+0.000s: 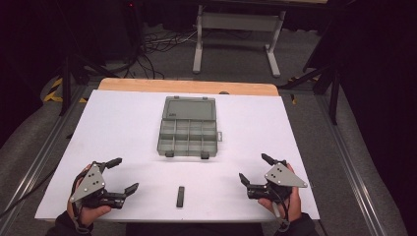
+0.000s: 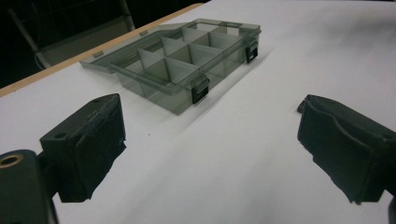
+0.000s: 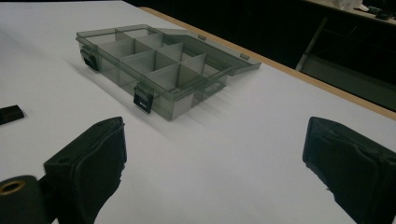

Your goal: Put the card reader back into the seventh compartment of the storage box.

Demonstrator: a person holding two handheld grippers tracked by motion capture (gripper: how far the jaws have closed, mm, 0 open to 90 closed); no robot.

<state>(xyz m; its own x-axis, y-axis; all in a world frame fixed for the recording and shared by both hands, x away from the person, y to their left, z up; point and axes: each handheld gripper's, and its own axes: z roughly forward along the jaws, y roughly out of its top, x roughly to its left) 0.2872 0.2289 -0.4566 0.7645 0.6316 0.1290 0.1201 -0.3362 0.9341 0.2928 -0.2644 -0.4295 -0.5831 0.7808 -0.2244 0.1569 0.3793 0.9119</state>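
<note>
A grey see-through compartment box [image 1: 189, 132] lies mid-table, its lid folded flat behind it and its divided cells empty. A small black bar [image 1: 180, 196] lies near the front edge, between my hands. My left gripper [image 1: 126, 174] rests at the front left, open, with nothing between its jaws. At the front right, my right gripper [image 1: 253, 167] is also open and empty. The left gripper view has the box [image 2: 182, 60] ahead beyond the wide-spread gripper [image 2: 210, 144]. In the right gripper view the box [image 3: 159, 65] sits ahead of the gripper [image 3: 215, 158], and the bar [image 3: 10, 113] is at the left edge.
A white sheet [image 1: 123, 123] covers the table, with a wooden strip [image 1: 187, 87] along the far edge. Beyond the table, a grey metal stand [image 1: 236, 29] and loose cables [image 1: 147, 46] sit on the floor. Bare sheet lies on both sides of the box.
</note>
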